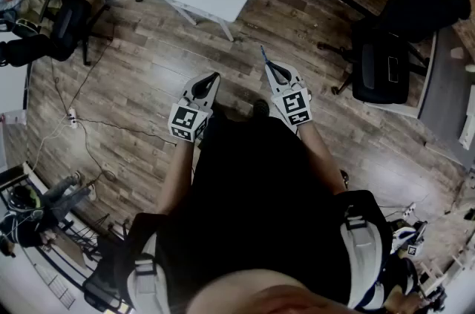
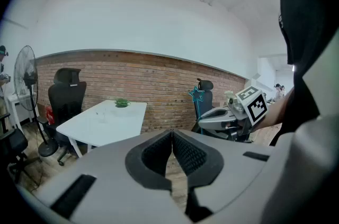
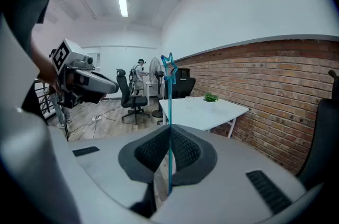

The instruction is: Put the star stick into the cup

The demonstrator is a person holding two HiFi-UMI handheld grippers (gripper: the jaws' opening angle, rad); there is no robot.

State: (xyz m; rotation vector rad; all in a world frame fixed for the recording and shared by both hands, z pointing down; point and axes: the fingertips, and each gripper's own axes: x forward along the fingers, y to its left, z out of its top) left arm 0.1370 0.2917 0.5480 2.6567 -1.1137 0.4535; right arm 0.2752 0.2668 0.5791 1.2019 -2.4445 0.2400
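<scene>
Okay, left claw (image 2: 172, 135) first: jaws pressed together with nothing between them, idle, held out in front of the person's waist. Well ahead of it and a little to its left stands a white tabletop (image 2: 114, 122) by a brick wall (image 2: 159, 85), with a small green plant (image 2: 122, 102) at the far end. What looks like a clear cup (image 3: 187, 101) sits near the plant, but it is faint and hard to confirm.

The right claw (image 3: 170, 130) is just beside the left one and about level with it. It is clenched on the star stick (image 3: 169, 106). The pads pinch the thin blue shaft low down, a short tail pokes out below, and most of the shaft rises upright above the jaws to the open star at the top.

So the stick is in the right claw, well apart from the cup. The tabletop is far ahead of both claws, so this looks like the carry stage with insertion not yet started.

Handling guess:
- **Stick:** very light, thin, smooth plastic, probably springy, so it is likely to twist or slide between the pads.
- **Hold:** take it on the shaft, never on the star outline, which looks fragile.
- **Insertion:** the low grip leaves only a short tail to lead into the cup, so the jaws would come close to the rim.
- **Cup:** it looks light and could tip if knocked.
</scene>
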